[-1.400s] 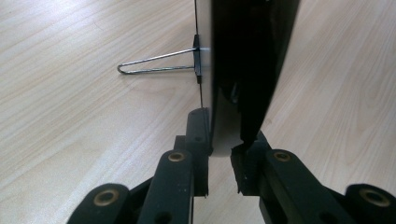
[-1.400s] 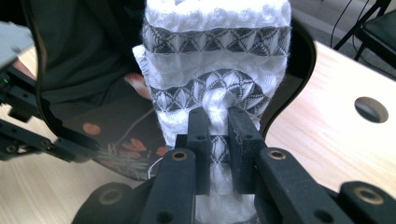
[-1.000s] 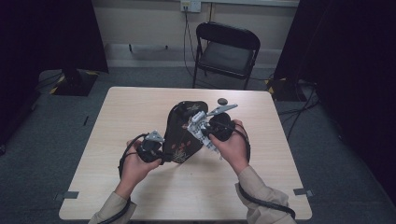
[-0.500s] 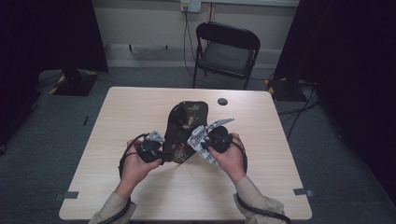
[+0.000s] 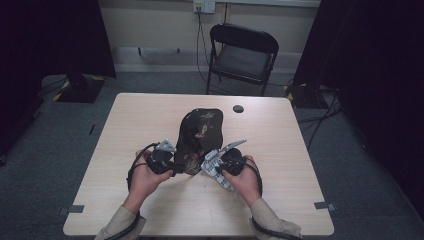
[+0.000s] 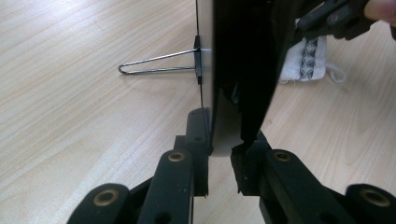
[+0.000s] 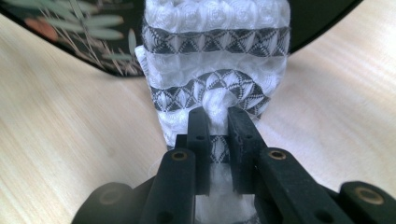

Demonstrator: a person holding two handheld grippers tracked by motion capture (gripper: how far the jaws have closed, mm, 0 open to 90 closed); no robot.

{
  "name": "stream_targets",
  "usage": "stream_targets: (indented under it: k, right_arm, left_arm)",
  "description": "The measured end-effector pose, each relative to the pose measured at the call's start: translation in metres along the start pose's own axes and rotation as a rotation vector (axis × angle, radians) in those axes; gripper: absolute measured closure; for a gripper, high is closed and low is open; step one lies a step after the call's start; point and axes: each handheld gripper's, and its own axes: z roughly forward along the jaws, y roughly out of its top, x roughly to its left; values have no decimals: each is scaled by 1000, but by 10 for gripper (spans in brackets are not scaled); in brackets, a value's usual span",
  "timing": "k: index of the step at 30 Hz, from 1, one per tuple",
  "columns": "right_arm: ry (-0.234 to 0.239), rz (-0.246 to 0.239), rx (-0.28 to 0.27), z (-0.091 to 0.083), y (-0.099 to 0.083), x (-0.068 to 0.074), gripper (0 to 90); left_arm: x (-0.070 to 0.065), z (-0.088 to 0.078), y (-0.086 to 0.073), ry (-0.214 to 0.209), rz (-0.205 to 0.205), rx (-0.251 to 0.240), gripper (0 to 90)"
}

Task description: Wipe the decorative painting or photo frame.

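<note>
A dark flowered bag [image 5: 199, 135] is seen near the middle of the worktop [image 5: 125, 130], its long axis running away from the person, the narrow near end held by the left tongs [image 5: 172, 165], which are pinched on its edge. A white patterned cloth [image 7: 212, 79] is gripped by the right tongs [image 7: 218, 122], pressed together on a fold, touching the bag's near edge. A wire clip [image 6: 159, 65] is fixed on the bag's side. The bag's inside cannot be made out.
</note>
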Motion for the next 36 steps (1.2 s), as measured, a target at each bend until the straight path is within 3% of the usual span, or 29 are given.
stream_targets:
  k: [6, 11, 20, 25, 30, 36]
  right_arm:
    - [1, 3, 3, -2, -3, -1, 813]
    - [-9, 5, -49, -25, 6, -6, 813]
    - [-74, -46, -171, -95, 54, -8, 813]
    - [-96, -71, -218, -118, 83, -4, 813]
    - [-85, -72, -236, -119, 98, 1, 813]
    - [-70, -74, -207, -101, 91, 5, 813]
  left_arm:
    - [0, 0, 0, 1, -3, 1, 787]
    - [0, 0, 0, 0, -1, 2, 787]
    - [0, 0, 0, 0, -2, 2, 787]
    - [0, 0, 0, 0, 0, 2, 787]
    - [0, 0, 0, -4, 0, 3, 787]
    - [1, 0, 0, -2, 2, 2, 787]
